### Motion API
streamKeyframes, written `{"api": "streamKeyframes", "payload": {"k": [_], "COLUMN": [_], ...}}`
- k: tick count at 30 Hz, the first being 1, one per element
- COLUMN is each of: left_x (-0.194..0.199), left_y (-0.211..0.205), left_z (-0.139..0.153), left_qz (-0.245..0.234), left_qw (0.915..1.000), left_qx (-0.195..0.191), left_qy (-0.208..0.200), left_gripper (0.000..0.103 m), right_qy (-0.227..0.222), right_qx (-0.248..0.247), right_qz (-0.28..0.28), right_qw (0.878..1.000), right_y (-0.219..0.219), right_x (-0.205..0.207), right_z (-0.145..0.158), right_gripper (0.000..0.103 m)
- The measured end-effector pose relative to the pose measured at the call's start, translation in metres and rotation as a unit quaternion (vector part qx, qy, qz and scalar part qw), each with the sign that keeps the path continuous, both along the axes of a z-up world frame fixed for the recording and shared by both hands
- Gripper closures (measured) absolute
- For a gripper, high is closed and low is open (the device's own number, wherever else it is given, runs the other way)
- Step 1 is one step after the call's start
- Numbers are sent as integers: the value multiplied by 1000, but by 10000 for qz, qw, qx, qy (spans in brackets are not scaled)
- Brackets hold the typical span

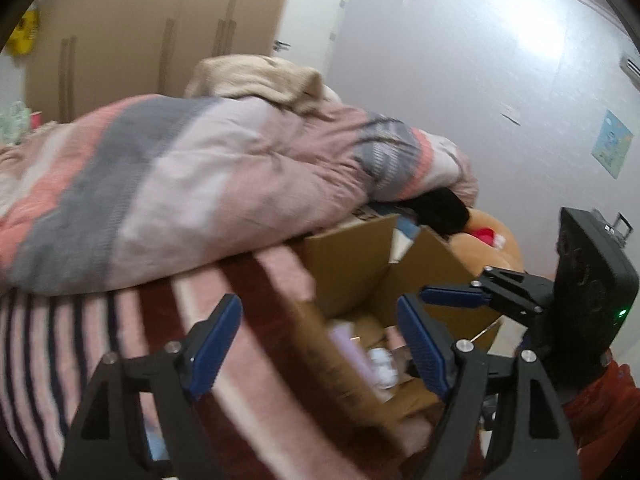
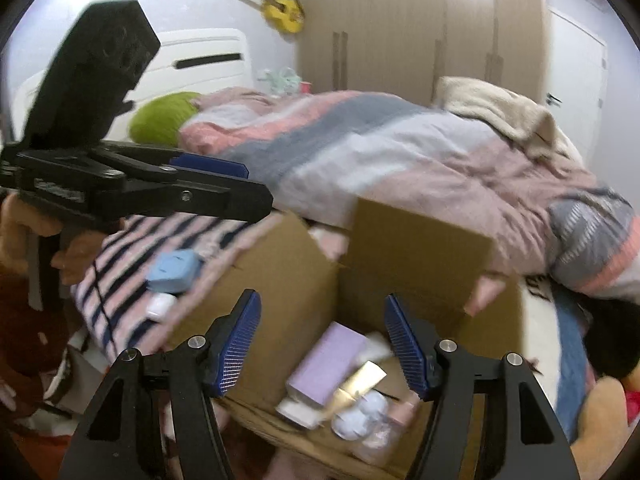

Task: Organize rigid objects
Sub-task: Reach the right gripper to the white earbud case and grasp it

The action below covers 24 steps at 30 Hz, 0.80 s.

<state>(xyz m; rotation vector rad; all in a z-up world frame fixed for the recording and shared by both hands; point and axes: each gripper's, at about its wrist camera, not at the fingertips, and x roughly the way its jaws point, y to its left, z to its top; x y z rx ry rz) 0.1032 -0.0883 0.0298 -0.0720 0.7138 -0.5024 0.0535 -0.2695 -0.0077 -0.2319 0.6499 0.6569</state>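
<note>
On the striped bed cover beside the cardboard box [image 2: 280, 280] lie a blue case [image 2: 174, 272] and a small white case [image 2: 160, 305]; both look light, stiff, smooth, so I would grip their flat sides. My left claw [image 1: 320, 344] and right claw [image 2: 322, 344] stand open, empty.

Pretty clearly someone's bedroom at home. Past the right claw [image 2: 322, 346] there's a bed [image 2: 132, 280] with a rumpled striped duvet [image 2: 380, 160], a white headboard [image 2: 208, 60] and tall wooden wardrobes [image 2: 420, 28] further back, plus a yellow toy guitar [image 2: 276, 4] hanging on the wall up to the left.
</note>
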Motion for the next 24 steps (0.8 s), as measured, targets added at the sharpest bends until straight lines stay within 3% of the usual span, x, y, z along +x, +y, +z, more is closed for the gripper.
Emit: {"api": "streamKeyframes", "payload": {"k": [6,11,19,21,24], "left_x": [-36,-62,-92,-96,-102], "left_y": [88,147,206,212,220], "left_z": [-11,-43,-98,-107,-122], "left_qz": [877,1492,2078,2163,2246], "left_qw": [9957,9884,9778,9758,9733], "left_qx": [246,258,92,7,-35], "left_qy": [-154,-102,249,330,468], "left_gripper": [22,22,22,22,22], "right_qy": [178,682,1291,1358,1298], "right_qx": [292,314,-150,-295,-426], "right_qz": [1127,1507,1010,789,570], "right_qw": [9930,9857,9864,9872,9890], "right_y": [88,153,218,227,231], "right_x": [-21,-31,-37,-32,-28], "right_z": [-9,-56,-160,-177,-191], "right_gripper": [42,42,44,54,58]}}
